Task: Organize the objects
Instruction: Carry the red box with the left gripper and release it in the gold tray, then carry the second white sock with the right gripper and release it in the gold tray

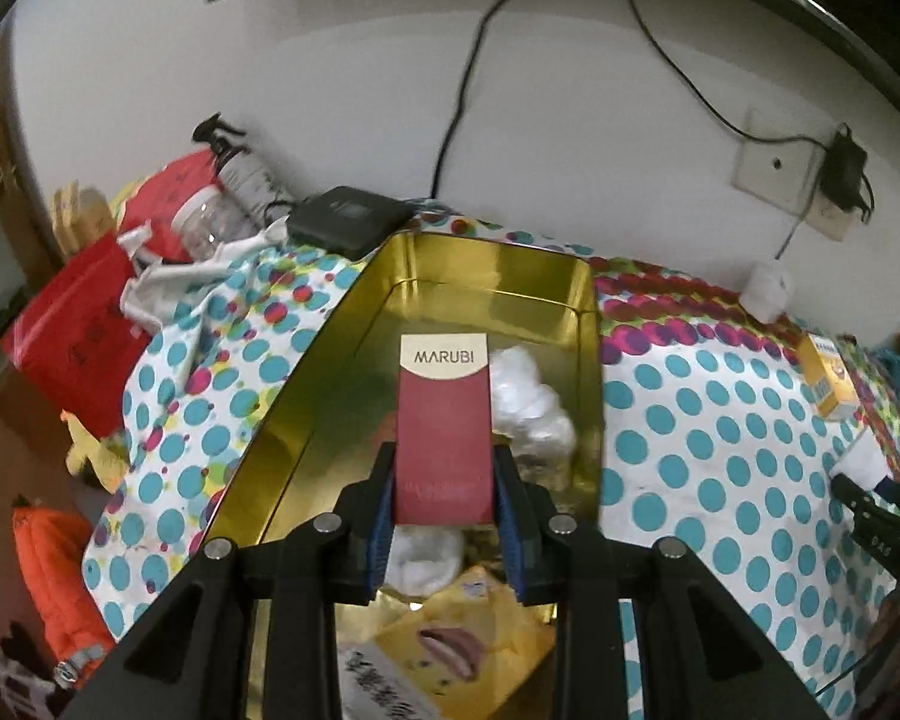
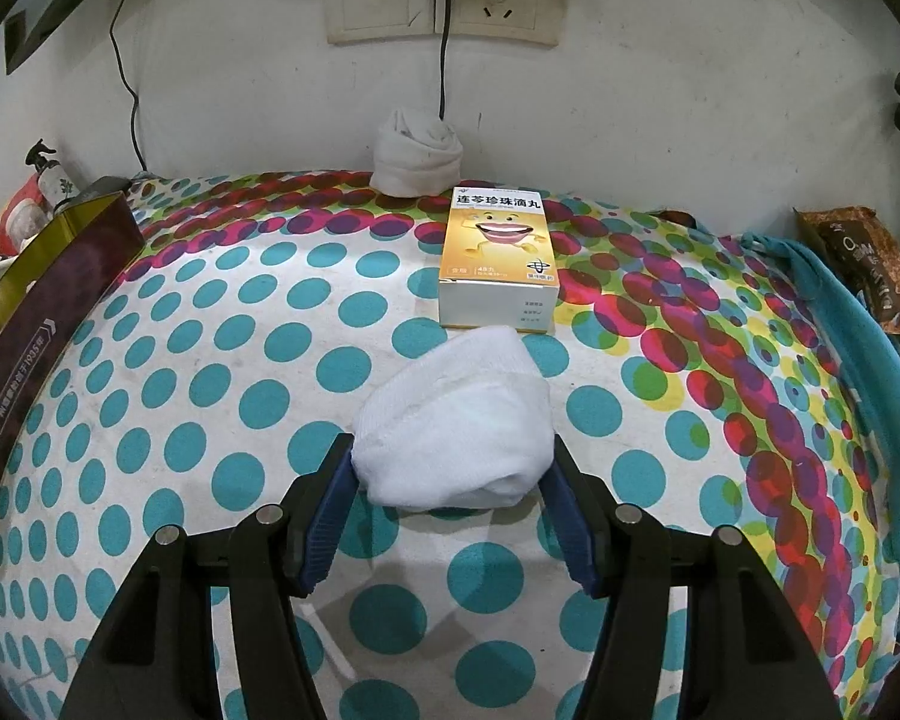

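Observation:
My left gripper (image 1: 444, 480) is shut on a dark red MARUBI box (image 1: 444, 426) and holds it over the open gold tin (image 1: 498, 264). White rolled socks (image 1: 531, 402) and a yellow box (image 1: 462, 642) lie inside the tin. My right gripper (image 2: 453, 468) is shut on a white rolled sock (image 2: 456, 420) just above the dotted cloth. A yellow medicine box (image 2: 498, 258) lies beyond it, and another rolled sock (image 2: 417, 153) sits by the wall. The tin's dark outer wall (image 2: 48, 312) shows at the left of the right wrist view.
A black device (image 1: 348, 219), a clear bottle (image 1: 210, 222) and red bags (image 1: 78, 330) crowd the table's far left. Wall sockets with plugged cables (image 2: 498, 0) are behind. A brown packet (image 2: 870, 270) and a teal cloth (image 2: 834, 312) lie at the right edge.

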`<state>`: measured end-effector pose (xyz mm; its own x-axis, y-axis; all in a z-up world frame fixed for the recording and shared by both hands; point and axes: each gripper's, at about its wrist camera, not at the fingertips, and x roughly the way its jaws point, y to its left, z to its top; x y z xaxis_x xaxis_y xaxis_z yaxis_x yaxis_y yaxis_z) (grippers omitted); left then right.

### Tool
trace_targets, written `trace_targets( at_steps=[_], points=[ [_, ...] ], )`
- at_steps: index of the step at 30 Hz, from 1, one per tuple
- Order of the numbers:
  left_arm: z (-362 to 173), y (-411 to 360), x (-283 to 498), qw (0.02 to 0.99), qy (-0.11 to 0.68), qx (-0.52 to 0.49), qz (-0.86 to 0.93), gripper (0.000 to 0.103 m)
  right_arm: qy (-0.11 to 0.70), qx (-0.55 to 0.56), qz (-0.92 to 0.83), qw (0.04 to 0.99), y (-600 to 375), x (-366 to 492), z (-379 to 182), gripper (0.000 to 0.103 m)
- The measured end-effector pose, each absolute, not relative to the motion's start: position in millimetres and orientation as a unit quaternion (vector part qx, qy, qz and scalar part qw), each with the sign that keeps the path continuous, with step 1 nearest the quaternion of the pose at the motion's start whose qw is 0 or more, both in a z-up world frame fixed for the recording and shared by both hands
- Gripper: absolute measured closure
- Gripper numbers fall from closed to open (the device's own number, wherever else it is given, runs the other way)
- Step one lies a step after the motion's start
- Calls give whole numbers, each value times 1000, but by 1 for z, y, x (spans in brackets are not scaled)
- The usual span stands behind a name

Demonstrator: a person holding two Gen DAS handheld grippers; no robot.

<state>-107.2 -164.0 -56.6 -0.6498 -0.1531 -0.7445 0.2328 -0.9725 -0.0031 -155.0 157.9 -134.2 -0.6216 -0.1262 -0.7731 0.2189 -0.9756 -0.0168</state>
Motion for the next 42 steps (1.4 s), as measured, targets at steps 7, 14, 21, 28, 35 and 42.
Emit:
trace_targets(
  at_steps=[7,14,21,28,35,42],
  points=[
    [-64,-181,-114,107,53,410,-904,73,61,428,-897,91,157,-158,-137,46],
    [-63,-180,-108,94,64,409,-906,48,65,430,-896,87,156,-158,-137,46],
    [-59,-171,-90,118,38,408,-904,47,75,429,-896,82,153,-158,-137,46],
    [-50,-158,-67,131,5,402,-906,47,80,427,-897,77,152,-157,-136,46],
    [-45,-152,-51,130,-2,403,-906,47,92,421,-900,67,150,-157,-135,47],
    [-45,-149,-38,124,-2,402,-907,47,107,404,-907,56,147,-152,-131,47]
  ],
)
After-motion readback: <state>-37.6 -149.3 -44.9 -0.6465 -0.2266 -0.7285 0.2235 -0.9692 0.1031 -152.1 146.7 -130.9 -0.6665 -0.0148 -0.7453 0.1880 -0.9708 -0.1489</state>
